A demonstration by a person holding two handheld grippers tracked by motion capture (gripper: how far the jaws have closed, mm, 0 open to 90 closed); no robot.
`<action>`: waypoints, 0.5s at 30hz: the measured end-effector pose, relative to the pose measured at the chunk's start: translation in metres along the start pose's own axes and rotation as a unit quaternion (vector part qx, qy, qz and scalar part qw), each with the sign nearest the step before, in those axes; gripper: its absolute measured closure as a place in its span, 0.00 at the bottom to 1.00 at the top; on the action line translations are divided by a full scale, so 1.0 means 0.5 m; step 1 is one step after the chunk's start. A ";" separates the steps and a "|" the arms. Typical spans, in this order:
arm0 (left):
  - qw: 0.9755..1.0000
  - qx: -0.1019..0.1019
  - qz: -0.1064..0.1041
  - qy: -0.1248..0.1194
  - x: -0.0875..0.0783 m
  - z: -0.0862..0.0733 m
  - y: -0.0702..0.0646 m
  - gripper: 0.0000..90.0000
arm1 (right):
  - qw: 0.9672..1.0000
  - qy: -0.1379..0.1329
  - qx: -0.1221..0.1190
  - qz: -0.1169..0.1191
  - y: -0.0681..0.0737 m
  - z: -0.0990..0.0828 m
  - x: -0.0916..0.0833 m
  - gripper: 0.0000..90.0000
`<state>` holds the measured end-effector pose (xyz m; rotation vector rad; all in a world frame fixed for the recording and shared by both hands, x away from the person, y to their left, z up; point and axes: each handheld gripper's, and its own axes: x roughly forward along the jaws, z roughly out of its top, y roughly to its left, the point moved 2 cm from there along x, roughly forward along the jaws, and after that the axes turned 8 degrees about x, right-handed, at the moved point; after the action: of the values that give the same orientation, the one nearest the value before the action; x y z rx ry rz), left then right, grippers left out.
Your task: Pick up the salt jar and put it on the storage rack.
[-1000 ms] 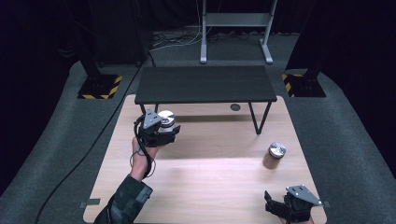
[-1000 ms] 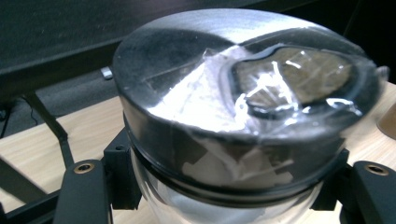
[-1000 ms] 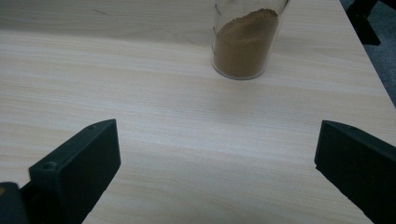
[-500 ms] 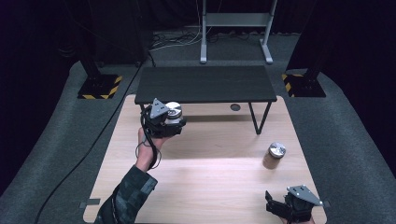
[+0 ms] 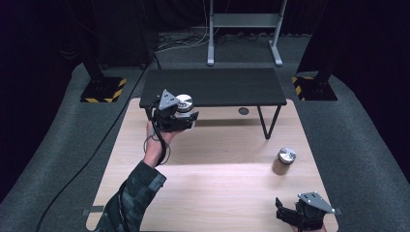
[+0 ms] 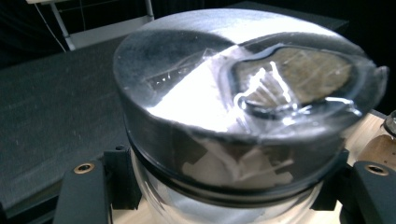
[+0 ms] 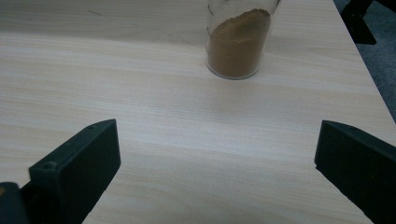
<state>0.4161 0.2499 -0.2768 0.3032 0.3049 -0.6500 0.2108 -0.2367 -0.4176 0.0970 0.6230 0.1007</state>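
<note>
The room is dark around a lit wooden bench (image 5: 208,193), with a pale band of glare across its middle in the high view; the low black table (image 5: 212,87) throws a soft shadow toward the near side; in the left gripper view the jar lid (image 6: 233,93) is blurred and blown out by a white reflection; the right gripper view is evenly lit, its claw tips soft.

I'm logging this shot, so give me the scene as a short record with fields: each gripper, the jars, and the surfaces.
left gripper: shut on the metal-lidded jar, held up off the table
right gripper: open, nothing between its jaws, low at the near right corner
second jar: upright on the wooden table, brown powder inside
black bench: across the table's far end
</note>
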 end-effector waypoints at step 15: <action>1.000 0.010 0.002 -0.008 0.000 0.050 0.007 0.34 | 1.000 0.003 0.001 0.002 -0.002 0.000 0.003 0.00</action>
<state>0.4227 0.2432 -0.2532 0.3177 0.2835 -0.6515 0.2121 -0.2374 -0.4186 0.0994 0.6290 0.1040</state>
